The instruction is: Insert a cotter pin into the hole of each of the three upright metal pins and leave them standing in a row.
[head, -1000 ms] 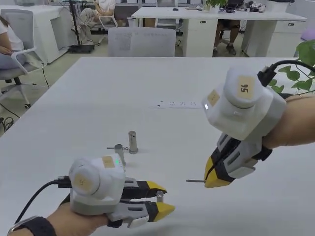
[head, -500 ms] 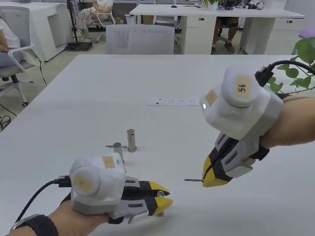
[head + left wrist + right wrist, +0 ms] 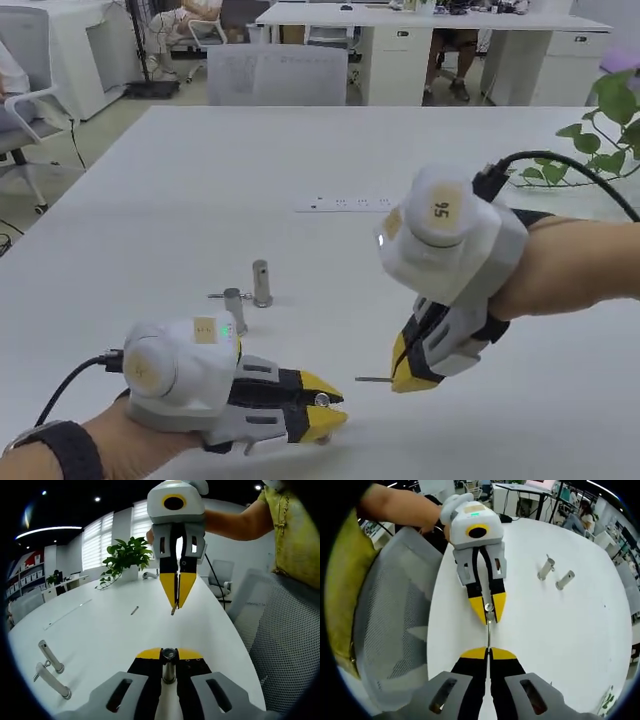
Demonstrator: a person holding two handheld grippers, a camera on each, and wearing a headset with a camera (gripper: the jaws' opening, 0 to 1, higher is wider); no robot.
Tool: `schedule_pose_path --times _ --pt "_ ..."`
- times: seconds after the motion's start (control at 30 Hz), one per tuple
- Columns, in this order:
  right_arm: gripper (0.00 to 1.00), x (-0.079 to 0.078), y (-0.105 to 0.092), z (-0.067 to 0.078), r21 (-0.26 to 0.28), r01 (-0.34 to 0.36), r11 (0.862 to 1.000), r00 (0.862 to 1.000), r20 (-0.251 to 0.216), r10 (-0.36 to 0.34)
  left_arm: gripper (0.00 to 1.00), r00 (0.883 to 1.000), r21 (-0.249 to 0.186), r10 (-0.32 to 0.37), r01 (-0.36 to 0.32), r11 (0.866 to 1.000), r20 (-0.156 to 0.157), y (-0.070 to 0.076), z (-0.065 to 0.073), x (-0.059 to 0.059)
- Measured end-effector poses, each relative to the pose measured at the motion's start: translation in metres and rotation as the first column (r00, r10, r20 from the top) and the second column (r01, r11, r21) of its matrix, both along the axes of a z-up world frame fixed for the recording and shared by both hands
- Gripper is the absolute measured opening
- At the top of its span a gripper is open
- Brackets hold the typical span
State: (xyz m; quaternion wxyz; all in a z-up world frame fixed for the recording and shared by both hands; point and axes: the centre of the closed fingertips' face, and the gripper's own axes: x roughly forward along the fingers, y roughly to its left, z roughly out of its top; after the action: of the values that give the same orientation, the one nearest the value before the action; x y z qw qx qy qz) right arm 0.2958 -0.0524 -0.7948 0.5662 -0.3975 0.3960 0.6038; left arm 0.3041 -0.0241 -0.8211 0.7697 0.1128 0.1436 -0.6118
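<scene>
Steel: third pin (image 3: 321, 401) clamped, cotter pin (image 3: 372, 380) approaching

Left gripper (image 3: 335, 405) has closed on the third pin near the table's (image 3: 450, 150) near edge. Right gripper (image 3: 398, 378), pinching the cotter pin, has moved closer; insertion looks imminent. Count: three metal pins, namely third pin, bare pin (image 3: 261, 282) and cottered pin (image 3: 235, 308) farther in; two cotter pins, one already fitted.

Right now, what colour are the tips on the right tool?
Yellow, on the right tool; clearest in the head view.
</scene>
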Motion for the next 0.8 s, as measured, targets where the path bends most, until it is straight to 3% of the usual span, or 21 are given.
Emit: schedule_pose_path --times 0.4,0.8 --pt "0.01 -0.001 0.007 -0.021 -0.034 -0.003 0.999 1.0 -0.009 0.003 0.07 0.999 -0.014 -0.043 0.043 0.999 -0.002 -0.001 -0.001 -0.001" --pt "0.01 -0.002 0.011 -0.027 -0.031 0.005 1.0 1.0 -0.023 -0.005 0.07 0.998 -0.02 -0.062 0.062 0.998 -0.012 0.0 -0.002 -0.003"
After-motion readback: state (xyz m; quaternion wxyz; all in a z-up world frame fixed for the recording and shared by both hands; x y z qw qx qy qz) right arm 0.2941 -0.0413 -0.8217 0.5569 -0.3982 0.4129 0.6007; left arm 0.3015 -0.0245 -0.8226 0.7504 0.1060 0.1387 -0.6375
